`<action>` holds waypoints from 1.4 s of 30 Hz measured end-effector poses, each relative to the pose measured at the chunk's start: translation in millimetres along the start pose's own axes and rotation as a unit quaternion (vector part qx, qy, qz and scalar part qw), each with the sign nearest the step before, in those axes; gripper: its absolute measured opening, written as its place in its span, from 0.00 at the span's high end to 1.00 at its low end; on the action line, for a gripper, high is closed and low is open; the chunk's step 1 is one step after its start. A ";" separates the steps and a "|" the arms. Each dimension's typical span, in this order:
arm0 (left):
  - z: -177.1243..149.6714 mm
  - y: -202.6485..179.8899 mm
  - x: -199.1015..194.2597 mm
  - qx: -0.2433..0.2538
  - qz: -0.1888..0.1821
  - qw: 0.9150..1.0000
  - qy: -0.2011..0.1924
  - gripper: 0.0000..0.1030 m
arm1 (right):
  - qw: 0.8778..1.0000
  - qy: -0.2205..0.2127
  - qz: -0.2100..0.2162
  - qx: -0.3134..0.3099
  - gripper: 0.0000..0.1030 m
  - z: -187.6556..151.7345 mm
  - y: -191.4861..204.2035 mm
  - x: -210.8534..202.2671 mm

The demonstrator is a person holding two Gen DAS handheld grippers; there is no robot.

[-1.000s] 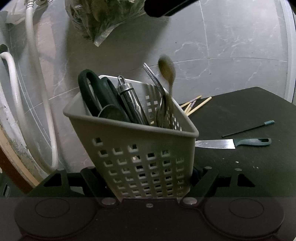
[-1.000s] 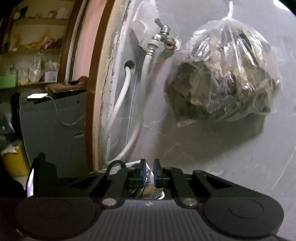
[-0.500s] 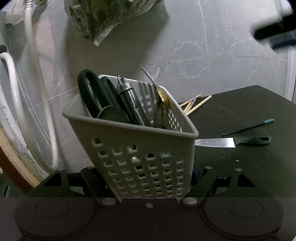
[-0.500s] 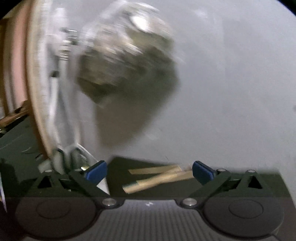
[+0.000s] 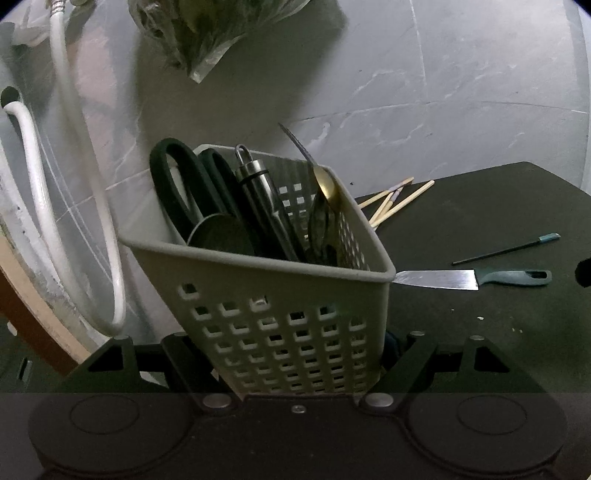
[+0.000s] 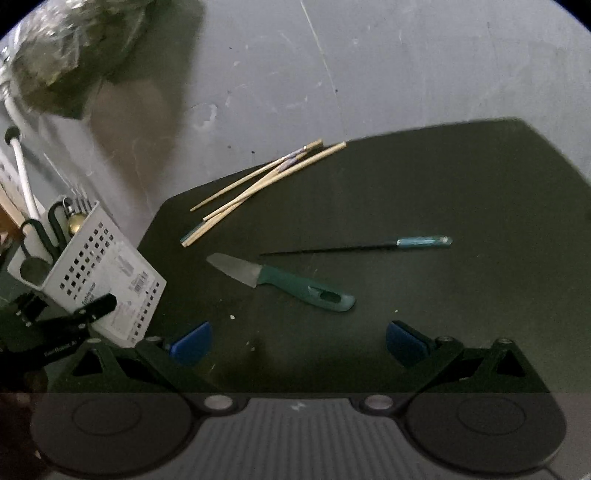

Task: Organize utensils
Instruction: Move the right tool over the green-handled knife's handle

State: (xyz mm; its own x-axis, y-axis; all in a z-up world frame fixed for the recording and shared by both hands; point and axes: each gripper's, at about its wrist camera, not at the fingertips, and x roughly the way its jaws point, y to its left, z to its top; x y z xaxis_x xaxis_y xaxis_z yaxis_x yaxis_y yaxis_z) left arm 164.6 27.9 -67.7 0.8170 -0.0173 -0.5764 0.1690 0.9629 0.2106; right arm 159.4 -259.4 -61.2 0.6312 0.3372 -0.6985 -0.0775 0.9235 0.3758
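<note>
Your left gripper (image 5: pixel 295 354) is clamped on the lower walls of the perforated caddy (image 5: pixel 280 325), its fingers pressed against both sides; the jaws have just eased open a little, yet the caddy sits wedged between them, tilted toward the camera. Inside the caddy stand black-handled scissors (image 5: pixel 177 184), a steel-handled tool (image 5: pixel 258 199) with a ring at its top, a gold spoon (image 5: pixel 327 184) and a fork, all leaning against the far wall.

Your right gripper (image 6: pixel 297 341) is spread wide, with nothing between its blue pads (image 6: pixel 192 343); the jaws have just been opening. It looks down onto the dark table (image 6: pixel 443 192).

Take the caddy as your landmark. Seen from the right wrist, it sits at the table's left edge, held by your left gripper. The knife (image 6: pixel 284 280) with the green handle lies flat on the table just right of the caddy, blade tip toward it. The wooden chopsticks (image 6: pixel 258 188) lie in a loose bundle beyond the knife, up and right of the caddy, near the table's back edge. A thin dark skewer (image 6: pixel 354 247) with a teal end lies farther right of the caddy, past the knife. A bulging plastic bag (image 5: pixel 207 33) hangs on the grey wall above the caddy, and white hoses (image 5: pixel 66 206) run down the wall to its left.
</note>
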 end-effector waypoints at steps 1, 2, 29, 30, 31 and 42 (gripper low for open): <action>0.3 -0.5 0.1 -0.001 0.002 1.000 0.001 0.20 | 1.000 0.002 0.000 -0.005 0.00 0.2 -1.4 3.1; 0.6 -1.4 0.1 -0.003 0.004 1.000 0.003 0.20 | 1.000 0.004 -0.002 -0.013 0.00 1.5 -1.1 6.7; 2.3 -23.5 -1.4 -0.047 0.072 0.996 0.019 0.20 | 0.981 0.053 0.044 -0.182 0.09 28.7 -7.9 62.6; 2.3 -23.9 -1.6 -0.048 0.073 0.996 0.019 0.20 | 0.981 0.052 0.044 -0.183 0.09 28.0 -7.5 62.8; 2.4 -24.3 -1.8 -0.048 0.074 0.996 0.020 0.20 | 0.981 0.051 0.043 -0.183 0.09 27.6 -7.2 62.4; 2.9 -24.2 -3.1 -0.046 0.075 0.996 0.021 0.20 | 0.987 0.016 0.144 -0.065 0.09 40.9 -2.8 56.5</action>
State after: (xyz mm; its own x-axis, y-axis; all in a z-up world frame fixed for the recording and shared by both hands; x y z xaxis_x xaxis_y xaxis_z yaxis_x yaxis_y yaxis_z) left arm 159.6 3.8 -68.7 0.8054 0.1383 -0.5763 -0.0063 0.9744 0.2249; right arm 226.9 -250.4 -76.8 0.5439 0.5927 -0.5941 -0.3496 0.8036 0.4816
